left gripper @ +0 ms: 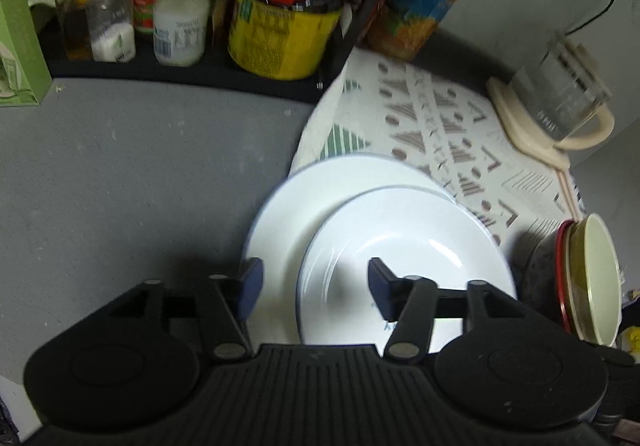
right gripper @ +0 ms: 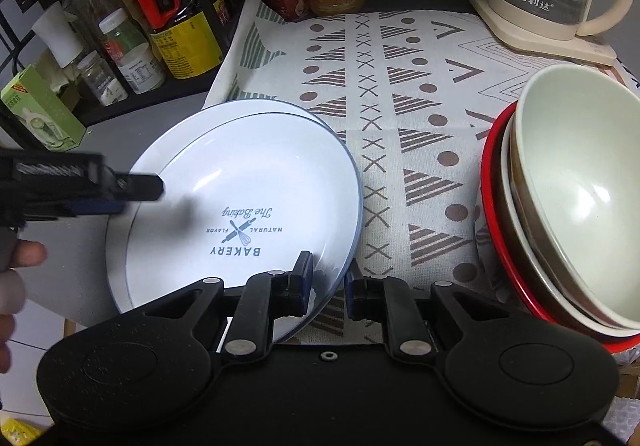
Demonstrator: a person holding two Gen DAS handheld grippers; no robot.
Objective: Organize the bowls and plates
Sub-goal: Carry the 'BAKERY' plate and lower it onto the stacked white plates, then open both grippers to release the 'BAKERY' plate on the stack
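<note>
Plates are the job right now: the right claw (right gripper: 328, 278) has its jaws straddling the near rim of the top plate (right gripper: 248, 213), not quite closed on it. Left claw (left gripper: 314, 286) hovers wide apart over the far side. Both plates sit stacked flat, half on the desk (left gripper: 120, 165), half on the patterned cloth (right gripper: 400, 105). Round, so no long axis; the "BAKERY" print faces away. Next up I'd guess squaring the stack. Bowls (right gripper: 568, 197) sit nested on the right.
</note>
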